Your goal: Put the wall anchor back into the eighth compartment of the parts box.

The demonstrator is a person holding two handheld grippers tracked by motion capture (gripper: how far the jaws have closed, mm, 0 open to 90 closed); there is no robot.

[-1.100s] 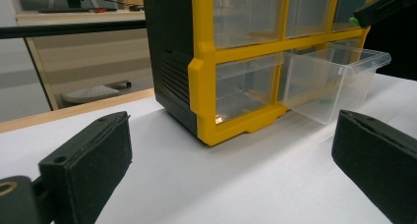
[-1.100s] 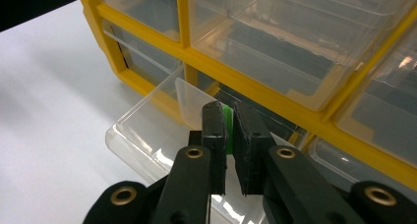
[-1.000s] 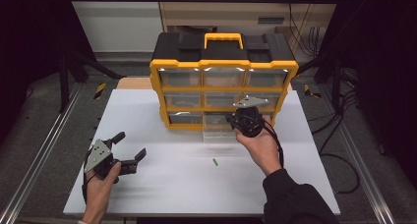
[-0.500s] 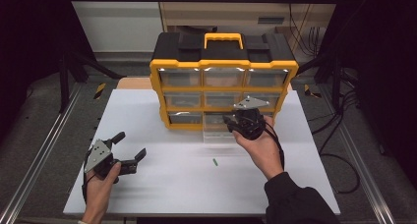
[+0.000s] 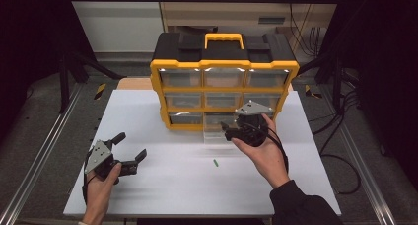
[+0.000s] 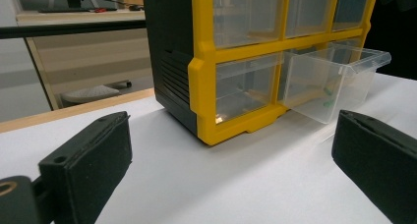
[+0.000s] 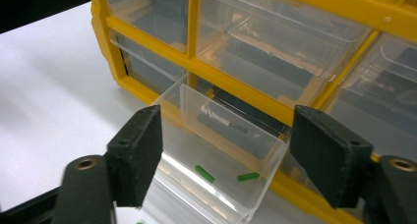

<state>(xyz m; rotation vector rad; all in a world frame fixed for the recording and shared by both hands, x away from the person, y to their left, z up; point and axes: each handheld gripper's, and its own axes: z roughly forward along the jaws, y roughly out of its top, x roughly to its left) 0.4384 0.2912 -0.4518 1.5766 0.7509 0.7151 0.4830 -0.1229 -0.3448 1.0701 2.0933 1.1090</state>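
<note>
**Drawer pulled out of the organizer, both grippers open and empty**

High view: a yellow-and-black drawer organizer [image 5: 224, 82] stands at the far middle of the white table top [image 5: 162, 185], its back edge near the table's far edge. The bottom middle clear drawer [image 5: 215, 134] sticks out toward the person, taking up the strip of table just in front of the cabinet. The right gripper [image 5: 231, 130] hovers just beside that drawer's right side, held in the right hand [image 5: 263, 153]; its jaws stand apart with nothing between them. One small green piece [image 5: 215, 162] lies alone on the table, nearer the person than the drawer. The left gripper [image 5: 129, 151] rests low at the near left, well apart from the organizer, held in the left hand [image 5: 101, 185], jaws wide and empty. A broad bare stretch of table lies between the two hands. Metal rails [image 5: 37, 161] run along both sides of the table.

Left gripper view: the two black jaws are spread wide, holding nothing. Ahead stands the organizer's [image 6: 236, 62] corner, with the clear drawer [image 6: 334, 81] jutting out past its front; a green piece [image 6: 327, 104] shows inside it. Open white surface lies between the jaws and the cabinet.

Right gripper view: the jaws stand apart on either side of the open drawer [image 7: 221, 155], not touching it. Two green pieces [image 7: 205, 174] lie on its floor. The yellow frame [image 7: 231, 86] rises right behind.
</note>
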